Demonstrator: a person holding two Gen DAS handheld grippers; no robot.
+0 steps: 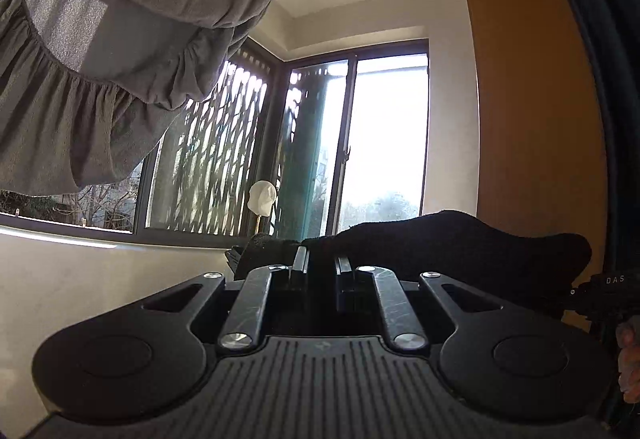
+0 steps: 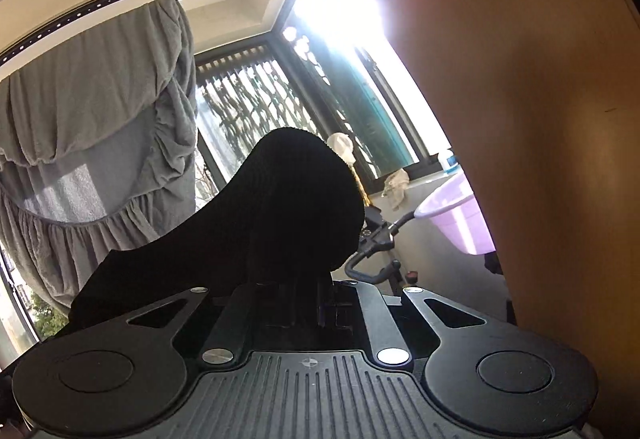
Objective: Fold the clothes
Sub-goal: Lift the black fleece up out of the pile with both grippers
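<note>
A black knitted garment (image 1: 440, 243) stretches level between both grippers, held up in the air. In the left wrist view my left gripper (image 1: 322, 259) is shut on its edge, and the cloth runs off to the right toward the other tool (image 1: 608, 291). In the right wrist view the same black garment (image 2: 292, 199) bulges up over my right gripper (image 2: 308, 285). It hides the fingertips, and the jaws stand close together with the cloth pinched between them. The garment trails down to the left.
A grey ruffled sheet (image 1: 120, 39) hangs from a ceiling drying rack (image 2: 80, 11) on the left. Windows (image 1: 380, 143) lie ahead and a brown panel (image 2: 540, 119) is close on the right. A pink basin (image 2: 460, 219), black handlebars (image 2: 372, 251) and a person's hand (image 1: 628, 359) are also in view.
</note>
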